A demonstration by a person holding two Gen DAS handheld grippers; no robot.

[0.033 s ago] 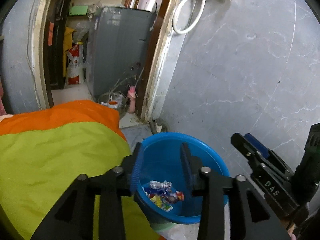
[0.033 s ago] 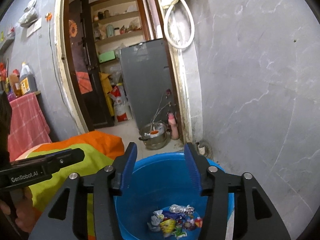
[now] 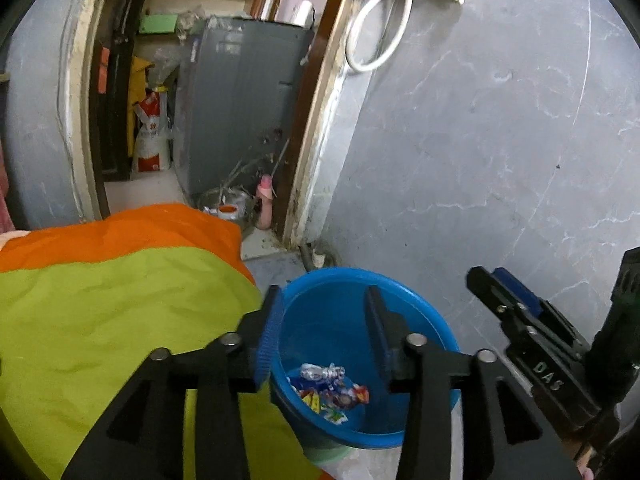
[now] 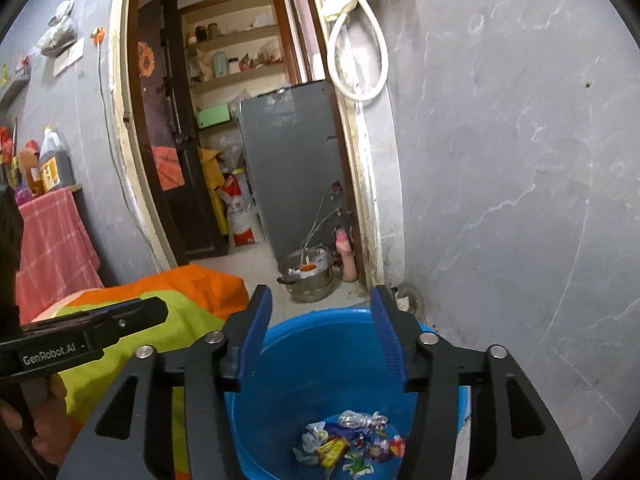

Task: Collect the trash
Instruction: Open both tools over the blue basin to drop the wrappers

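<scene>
Landmark: blue bucket point(image 4: 280, 412), on the floor by the grey wall point(image 4: 500, 160).
Trash: a small pile of shiny wrappers point(image 4: 348, 442) lies at the bottom of the bucket. No other trash shows in either view.
L gripper point(image 3: 320, 332): you hold it just above the bucket's near-left rim, fingers spread wide, nothing btwn them.
R gripper point(image 4: 316, 336): you hold it over the bucket's mouth, fingers spread wide too, empty.
Why held so: both point down into the bucket w/ open fingers, so I think the drop is done and nothing is left to let go.
Blanket point(image 3: 120, 312): green and orange, soft, right beside the bucket on its left. It touches or nearly touches the bucket wall; can't tell which.
Bucket rim point(image 3: 404, 288): thin, round, open all the way round. The far side sits near the wall and the door frame point(image 3: 312, 160).
Open room: lots straight up from the bucket. Little to its right, bc the wall is near. To its left the blanket fills the space.
Each other: your grippers are near, side by side over the bucket, not touching.
Watch out: lift up first, then swing away, or you may bump the rim and tip the bucket.
Beyond the bucket: a metal pot point(image 4: 308, 276) and a pink bottle point(image 4: 346, 256) stand past its far side by the doorway, well apart from your grippers.
</scene>
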